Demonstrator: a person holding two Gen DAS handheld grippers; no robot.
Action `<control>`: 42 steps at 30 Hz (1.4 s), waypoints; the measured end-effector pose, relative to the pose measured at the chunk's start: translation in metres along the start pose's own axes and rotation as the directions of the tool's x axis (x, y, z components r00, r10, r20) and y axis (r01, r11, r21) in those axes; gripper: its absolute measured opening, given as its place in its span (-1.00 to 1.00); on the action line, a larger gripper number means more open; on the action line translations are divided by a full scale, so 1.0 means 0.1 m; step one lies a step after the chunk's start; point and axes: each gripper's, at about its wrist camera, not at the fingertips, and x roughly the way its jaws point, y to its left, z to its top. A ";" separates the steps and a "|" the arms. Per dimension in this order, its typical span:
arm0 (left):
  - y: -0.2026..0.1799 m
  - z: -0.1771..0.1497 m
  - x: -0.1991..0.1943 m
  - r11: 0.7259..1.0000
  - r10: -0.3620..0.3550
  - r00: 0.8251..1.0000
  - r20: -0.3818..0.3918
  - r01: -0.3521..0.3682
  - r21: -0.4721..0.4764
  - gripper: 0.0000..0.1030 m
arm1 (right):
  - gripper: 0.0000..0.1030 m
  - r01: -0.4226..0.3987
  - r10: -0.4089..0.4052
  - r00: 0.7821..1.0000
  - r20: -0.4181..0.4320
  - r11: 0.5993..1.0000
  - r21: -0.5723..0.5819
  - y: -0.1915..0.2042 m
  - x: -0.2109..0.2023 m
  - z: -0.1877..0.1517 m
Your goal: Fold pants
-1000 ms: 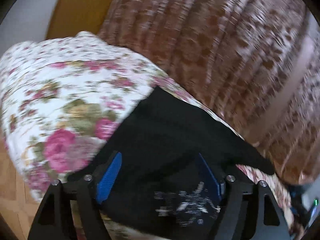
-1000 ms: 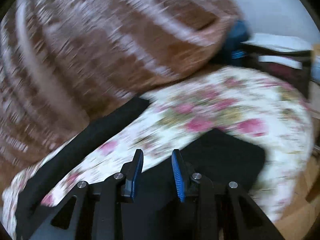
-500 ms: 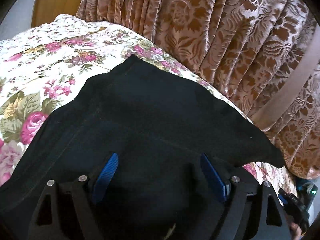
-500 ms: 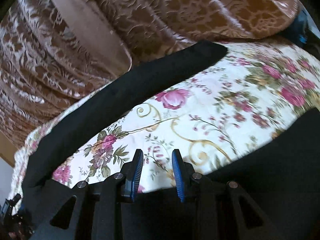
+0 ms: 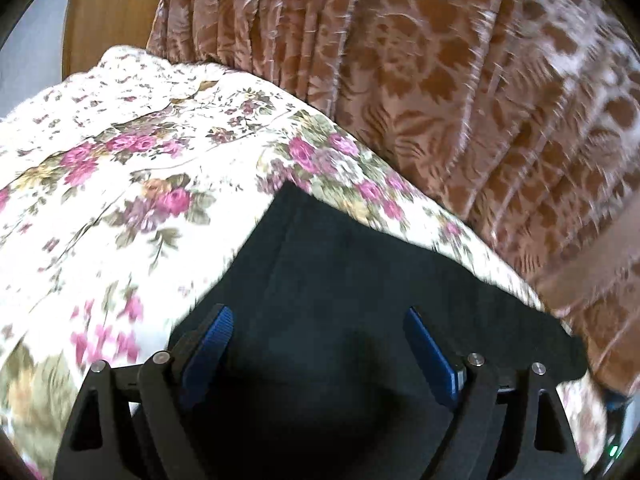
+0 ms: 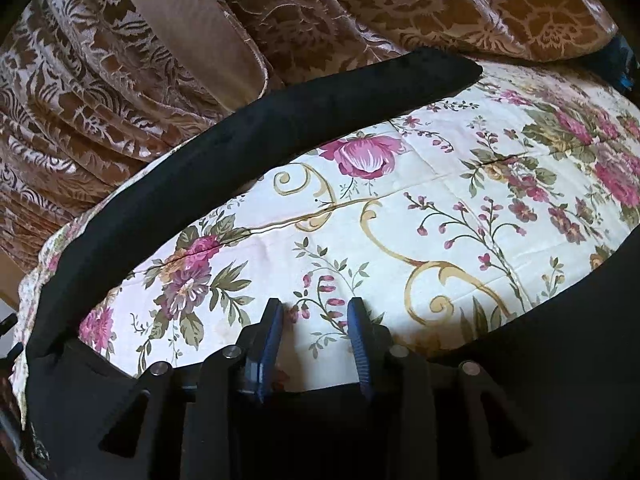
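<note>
My left gripper (image 5: 316, 344), jaws opening wide and empty, hovers over the black pants (image 5: 352, 292) spread along the floral bedspread's (image 5: 132, 184) curtain-side edge; my right gripper (image 6: 314, 334), jaws opening, grips nothing. Next: pinch a leg, fold across.

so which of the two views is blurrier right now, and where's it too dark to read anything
Left wrist view: motion-smeared, worst on the floral bedspread and brown curtain; the black pants are a flat dark mass, with no seams readable. Right wrist view: sharp, the roses and the black pant leg crisp, though the fisheye bows them; the bottom, around the tool, sinks into black.
</note>
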 end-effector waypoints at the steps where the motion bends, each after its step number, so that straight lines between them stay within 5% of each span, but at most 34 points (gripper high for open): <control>1: 0.04 0.08 0.06 1.000 -0.011 1.000 -0.001 0.011 -0.015 0.71 | -0.34 -0.006 0.006 1.000 0.003 1.000 0.005 -0.01 0.00 0.00; 8: 0.42 0.50 0.58 0.980 -0.067 0.996 -0.062 0.054 -0.190 0.72 | -0.34 -0.057 0.056 0.998 0.017 0.997 0.053 -0.09 -0.02 -0.01; 13: 0.40 0.65 0.78 0.995 0.019 0.998 -0.064 -0.026 -0.097 0.71 | -0.34 -0.056 0.055 0.998 0.018 0.997 0.052 -0.08 -0.03 -0.01; 20: 0.29 0.70 1.03 1.000 -0.010 0.995 -0.096 0.008 -0.025 0.57 | -0.34 -0.060 0.059 0.998 0.021 0.996 0.059 -0.09 -0.02 -0.01; 22: 0.21 0.69 1.08 1.000 0.019 0.995 -0.094 -0.017 0.019 0.43 | -0.34 -0.060 0.059 0.998 0.022 0.996 0.060 -0.09 -0.02 -0.01; 24: 0.14 0.68 1.13 0.997 0.057 0.994 -0.092 -0.051 0.062 -0.16 | -0.34 -0.061 0.060 0.998 0.023 0.996 0.060 -0.10 -0.02 -0.01; 26: 0.09 0.67 1.16 0.992 0.099 0.991 -0.093 -0.091 0.089 -0.39 | -0.34 -0.066 0.064 0.998 0.027 0.996 0.065 -0.11 -0.02 -0.01; 27: 0.08 0.66 1.14 0.992 0.094 0.991 -0.090 -0.085 0.097 -0.71 | -0.34 -0.069 0.067 0.997 0.028 0.995 0.068 -0.11 -0.02 -0.01; 33: 0.05 0.61 0.63 0.998 -0.062 0.998 -0.005 0.062 0.002 -0.78 | -0.34 -0.084 0.081 0.996 0.036 0.993 0.083 -0.14 -0.03 -0.02; 36: 0.10 0.50 0.37 0.982 -0.176 0.984 -0.016 0.175 -0.071 -0.79 | -0.34 -0.087 0.084 0.996 0.038 0.992 0.088 -0.14 -0.03 -0.03; 42: 0.20 0.02 -0.34 0.959 -0.278 0.961 0.010 0.278 -0.059 -0.88 | -0.34 -0.089 0.086 0.996 0.037 0.992 0.090 -0.15 -0.03 -0.02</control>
